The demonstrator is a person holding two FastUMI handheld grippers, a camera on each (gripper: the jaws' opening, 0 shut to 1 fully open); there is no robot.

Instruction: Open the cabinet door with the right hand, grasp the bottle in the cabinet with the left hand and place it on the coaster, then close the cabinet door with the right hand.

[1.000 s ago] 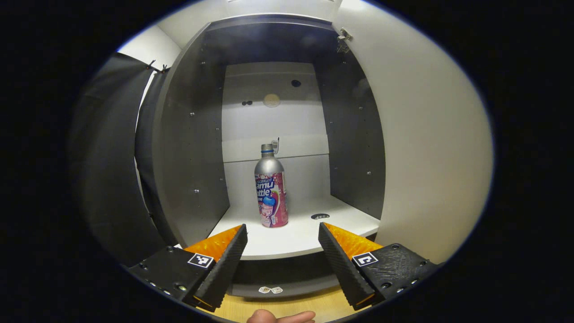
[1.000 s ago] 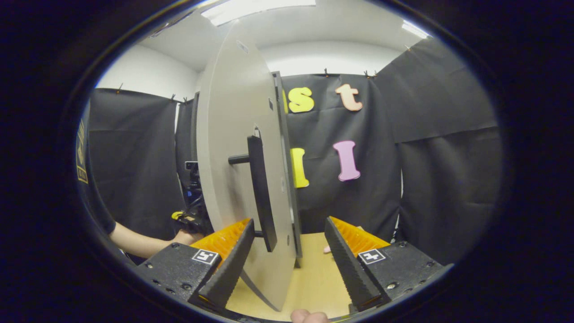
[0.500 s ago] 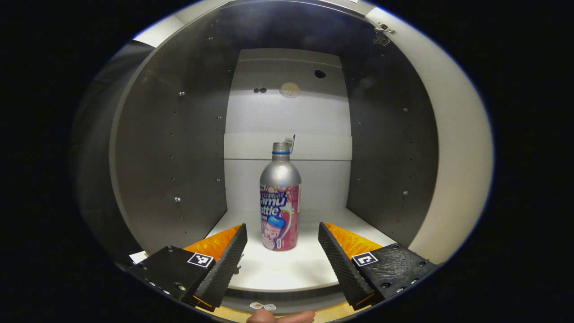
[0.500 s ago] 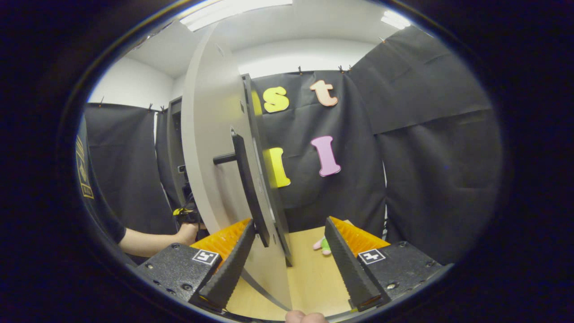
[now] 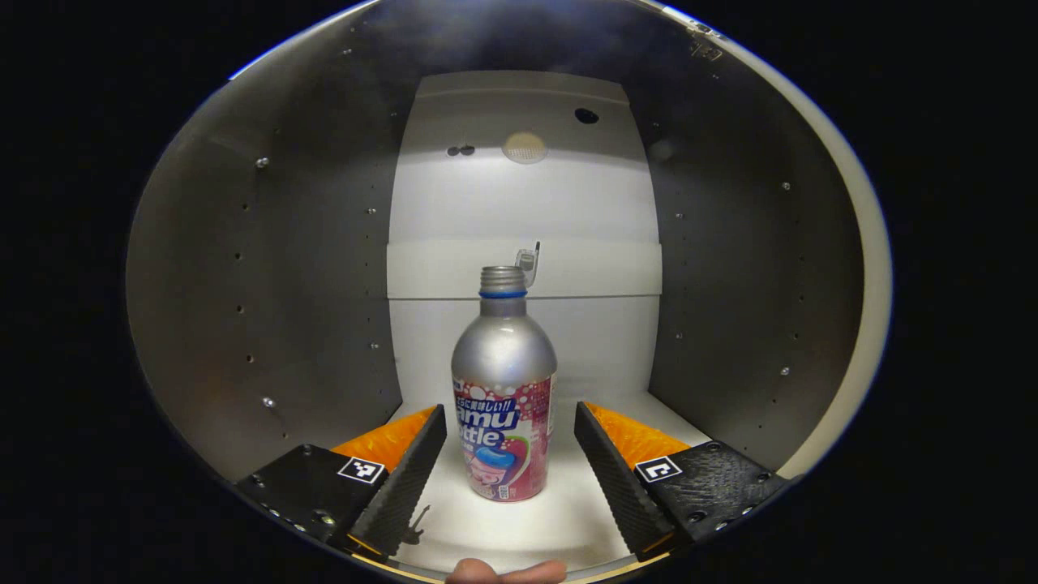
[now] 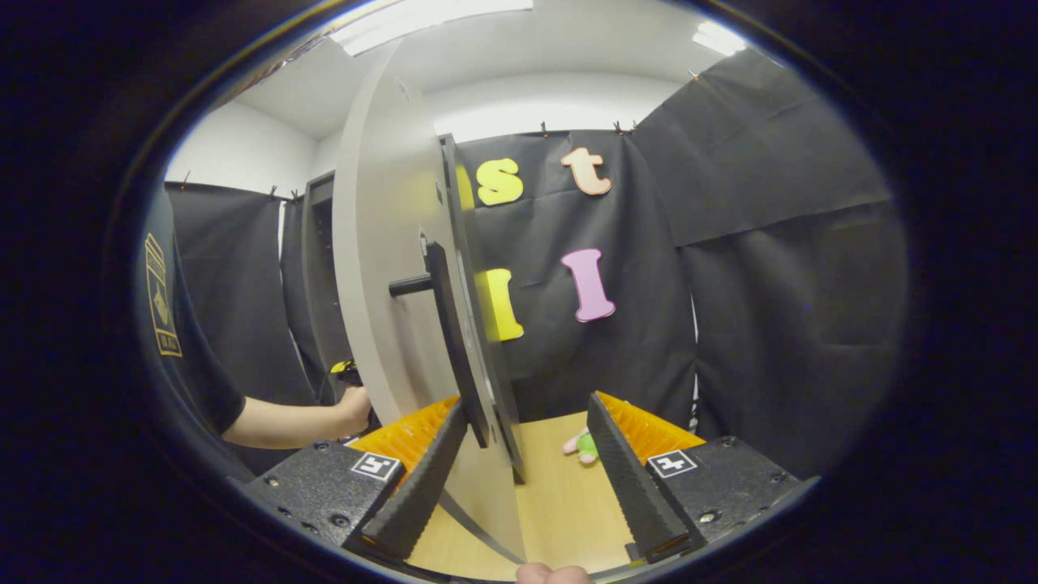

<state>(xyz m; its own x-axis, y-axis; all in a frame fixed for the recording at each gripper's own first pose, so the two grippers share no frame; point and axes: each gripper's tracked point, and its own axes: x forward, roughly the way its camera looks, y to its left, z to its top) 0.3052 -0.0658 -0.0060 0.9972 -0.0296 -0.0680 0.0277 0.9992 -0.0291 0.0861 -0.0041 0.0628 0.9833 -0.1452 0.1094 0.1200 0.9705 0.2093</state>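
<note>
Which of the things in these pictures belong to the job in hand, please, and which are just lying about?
Part of the job:
- bottle, upright on the cabinet floor
- left gripper, open either side of the bottle
- cabinet door, open, with its handle
- right gripper, open

Just lying about:
- small pink and green toy on the table

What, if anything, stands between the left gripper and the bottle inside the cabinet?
Nothing visible does. The left gripper is open, and the bottle stands upright on the cabinet floor straight ahead, with only bare shelf between them.
</note>
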